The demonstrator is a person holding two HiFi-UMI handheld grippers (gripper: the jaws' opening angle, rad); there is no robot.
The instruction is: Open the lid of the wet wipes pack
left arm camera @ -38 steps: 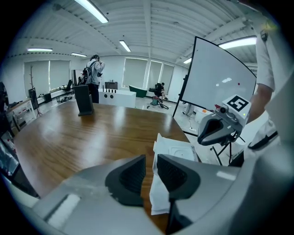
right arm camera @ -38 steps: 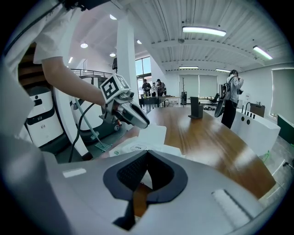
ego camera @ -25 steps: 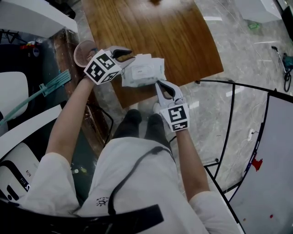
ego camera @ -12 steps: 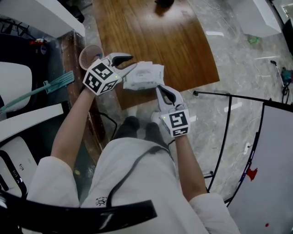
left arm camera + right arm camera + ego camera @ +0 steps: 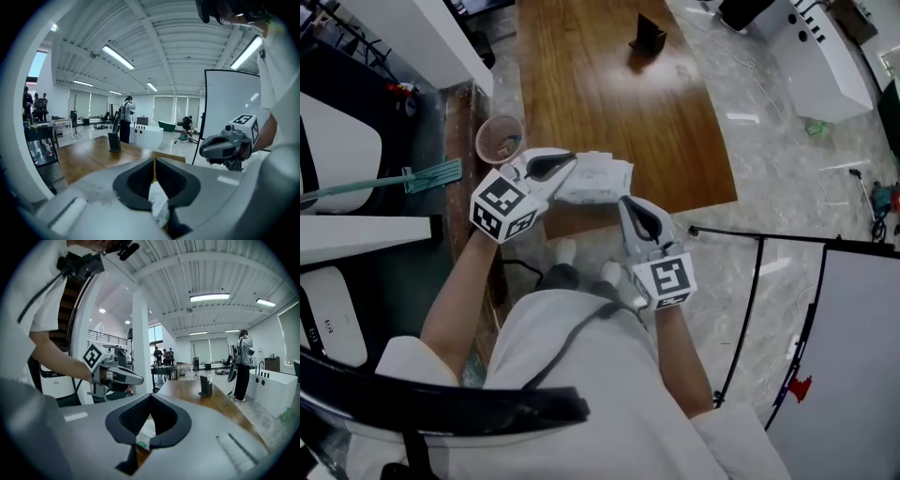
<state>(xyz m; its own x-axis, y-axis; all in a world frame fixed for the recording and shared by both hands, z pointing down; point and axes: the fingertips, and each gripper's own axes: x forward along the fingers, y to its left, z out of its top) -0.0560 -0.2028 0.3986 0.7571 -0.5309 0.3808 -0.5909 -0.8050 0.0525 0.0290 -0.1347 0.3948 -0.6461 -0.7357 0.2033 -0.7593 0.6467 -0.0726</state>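
Raised since a second ago, the wet wipes pack (image 5: 598,178) hangs between our grippers over the table (image 5: 609,94), head view. Left gripper view: our left gripper (image 5: 154,159) closing on its edge. Right gripper view: our right gripper (image 5: 150,394) clamps it.

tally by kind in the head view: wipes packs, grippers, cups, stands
wet wipes pack: 1
grippers: 2 (left gripper, jaws closing with the pack's edge between them; right gripper, shut on the pack)
cup: 1
black stand: 1
total: 5
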